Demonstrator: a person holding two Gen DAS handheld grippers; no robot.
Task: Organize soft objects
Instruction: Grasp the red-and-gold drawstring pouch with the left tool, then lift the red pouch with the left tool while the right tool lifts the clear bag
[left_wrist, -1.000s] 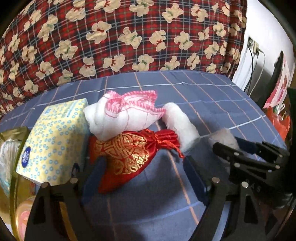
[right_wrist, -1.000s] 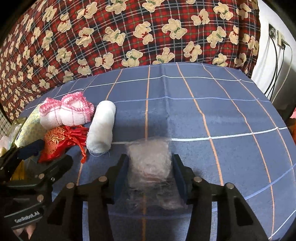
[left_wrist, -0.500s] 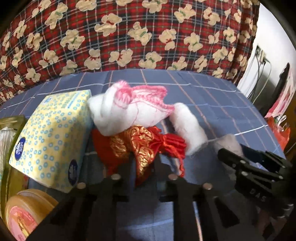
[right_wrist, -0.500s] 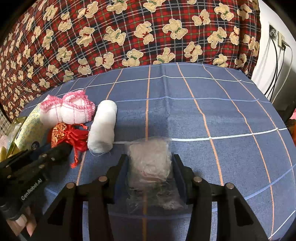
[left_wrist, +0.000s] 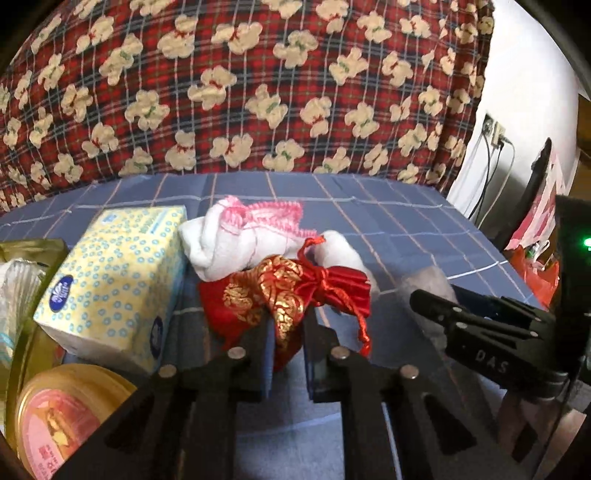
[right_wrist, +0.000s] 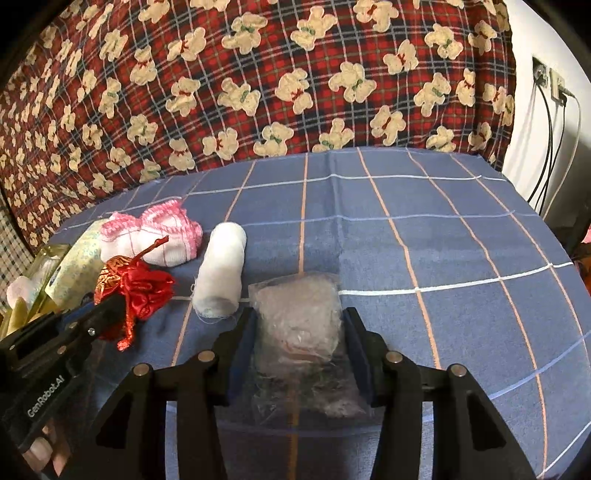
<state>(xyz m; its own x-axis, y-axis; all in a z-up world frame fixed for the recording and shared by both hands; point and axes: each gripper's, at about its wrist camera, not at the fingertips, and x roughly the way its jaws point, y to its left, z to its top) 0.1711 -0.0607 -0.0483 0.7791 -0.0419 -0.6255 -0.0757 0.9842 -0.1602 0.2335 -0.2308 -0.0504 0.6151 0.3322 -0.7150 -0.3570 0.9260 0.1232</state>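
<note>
Where gold brocade crumples, red pouch (left_wrist: 284, 295) pinched in closed left claw (left_wrist: 288, 354).

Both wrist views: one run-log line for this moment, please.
left gripper: shut on red pouch | right gripper: shut on clear plastic packet | white roll, pink-white socks: on blue cloth

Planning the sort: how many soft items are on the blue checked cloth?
4: red pouch in left hand-held gripper, clear bag in right hand-held gripper, pink-trimmed socks, gauze roll between.
</note>
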